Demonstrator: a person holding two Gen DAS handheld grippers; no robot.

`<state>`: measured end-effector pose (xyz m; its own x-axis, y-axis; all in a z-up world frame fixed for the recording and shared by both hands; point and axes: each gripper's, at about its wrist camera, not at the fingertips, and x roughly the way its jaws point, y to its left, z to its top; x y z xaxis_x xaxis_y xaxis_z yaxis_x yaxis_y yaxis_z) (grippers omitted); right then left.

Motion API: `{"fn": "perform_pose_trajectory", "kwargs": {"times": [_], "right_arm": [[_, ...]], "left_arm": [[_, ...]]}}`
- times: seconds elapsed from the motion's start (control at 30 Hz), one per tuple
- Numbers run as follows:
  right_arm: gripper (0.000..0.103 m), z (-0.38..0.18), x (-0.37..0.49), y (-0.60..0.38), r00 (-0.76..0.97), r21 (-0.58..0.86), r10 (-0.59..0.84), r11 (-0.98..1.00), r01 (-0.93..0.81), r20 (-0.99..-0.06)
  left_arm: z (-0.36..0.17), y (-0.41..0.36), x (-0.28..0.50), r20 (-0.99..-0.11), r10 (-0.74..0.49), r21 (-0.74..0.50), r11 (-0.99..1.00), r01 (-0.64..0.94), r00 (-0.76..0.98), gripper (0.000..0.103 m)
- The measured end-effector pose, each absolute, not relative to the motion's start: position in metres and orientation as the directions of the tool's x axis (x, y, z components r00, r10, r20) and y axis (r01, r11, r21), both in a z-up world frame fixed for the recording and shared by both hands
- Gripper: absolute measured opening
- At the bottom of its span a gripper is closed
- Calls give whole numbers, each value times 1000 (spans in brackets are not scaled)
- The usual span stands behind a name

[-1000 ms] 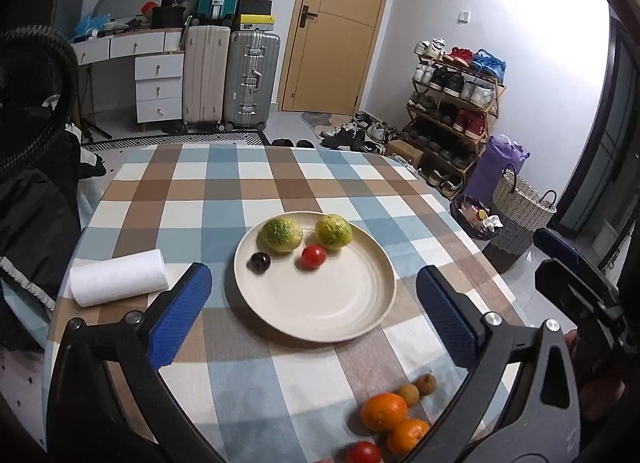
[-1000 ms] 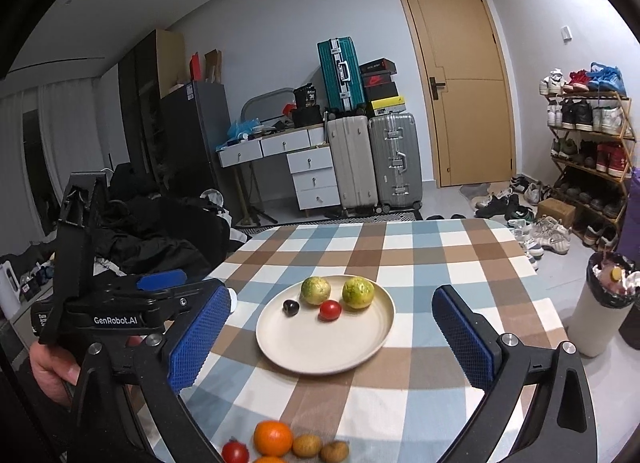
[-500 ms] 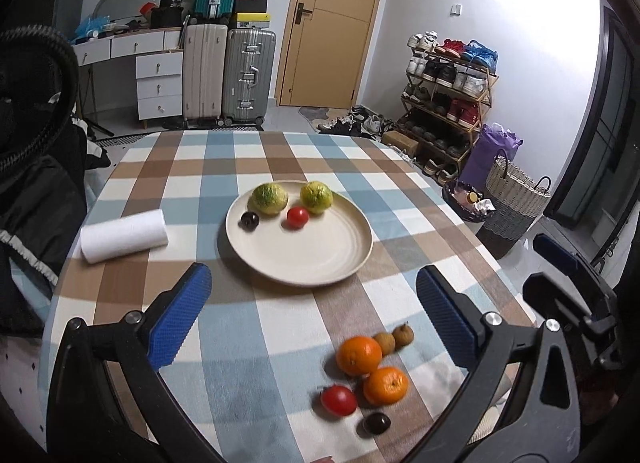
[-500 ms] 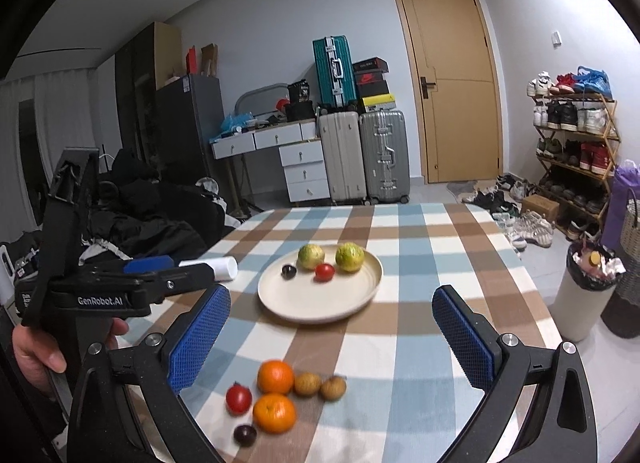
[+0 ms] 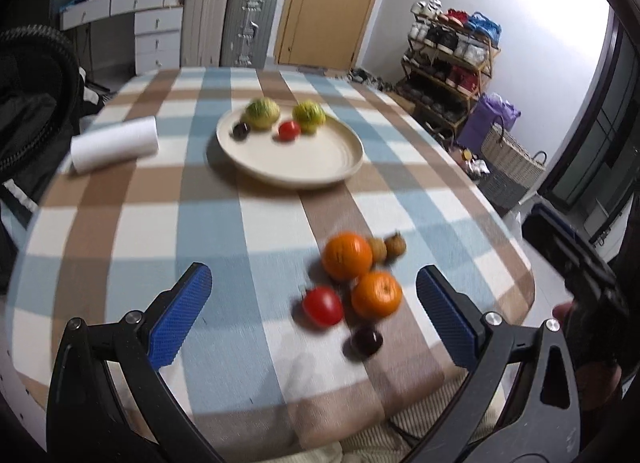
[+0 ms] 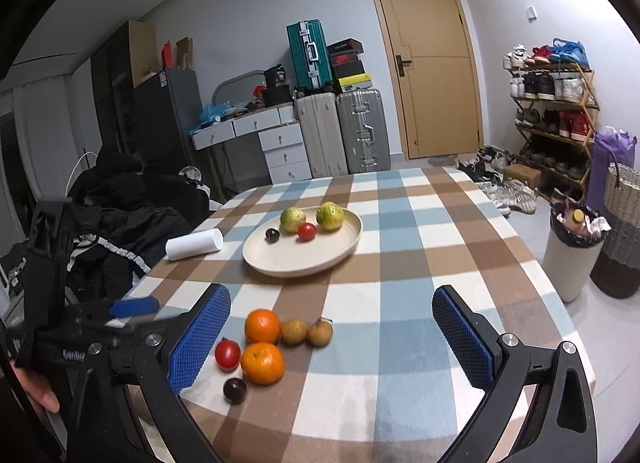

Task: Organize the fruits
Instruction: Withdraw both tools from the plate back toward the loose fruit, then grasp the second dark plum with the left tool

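Both hand-held grippers were held wide apart and empty above the near edge of the table: the left gripper (image 5: 314, 303) and the right gripper (image 6: 332, 335) each framed a cluster of loose fruit lying on the cloth.

In that cluster, 2 oranges (image 6: 262, 326) were seen touching each other, with a red tomato (image 6: 227, 353) just beside them, a dark plum (image 6: 234, 390) nearest the edge, and 2 small brown fruits (image 6: 294, 332) at the far side. A cream plate (image 6: 316, 257), well apart toward the table's middle, already carried 2 green-yellow citrus, 1 tomato and 1 dark plum.

The oranges were judged firm and fairly heavy, best taken across the widest part. The tomato and plum were judged smooth-skinned, soft and easily bruised, so a light squeeze at the middle would be called for. All were round and likely to roll.

A checked tablecloth (image 6: 420, 263), soft and slightly rumpled at the near edge, covered the table; a white paper roll (image 6: 195, 244) lay at its left. Suitcases, a door, a shoe rack and a bin were seen beyond.
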<state>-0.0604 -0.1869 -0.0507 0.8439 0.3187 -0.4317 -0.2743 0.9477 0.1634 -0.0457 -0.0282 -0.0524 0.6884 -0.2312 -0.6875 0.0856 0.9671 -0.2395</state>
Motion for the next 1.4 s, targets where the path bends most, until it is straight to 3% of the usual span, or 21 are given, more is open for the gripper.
{"fn": "perform_pose_trajectory", "kwargs": {"times": [0.37,0.47,0.53,1.13,1.4], "right_arm": [[103,-62,-70,-188,832,160,309,951,-265,-461],[103,-65,-72,-188,829,154,304,953,-263,-469],[103,-68,-72,-188,824,159,305,952,-260,-478],[103,-79,-73,-183,801,166,320,947,-274,-506],[103,-92,-64,-177,768,174,335,942,-287,-545]], "left_arm": [[-90,-58,-50,-744,-298,-261,954,150,598,101],[-97,-62,-47,-755,-326,-286,944,163,569,90],[-102,-64,-45,-767,-338,-293,941,171,546,78],[-112,-71,-38,-770,-390,-327,921,214,504,21],[-112,-71,-44,-763,-378,-299,926,231,525,21]]}}
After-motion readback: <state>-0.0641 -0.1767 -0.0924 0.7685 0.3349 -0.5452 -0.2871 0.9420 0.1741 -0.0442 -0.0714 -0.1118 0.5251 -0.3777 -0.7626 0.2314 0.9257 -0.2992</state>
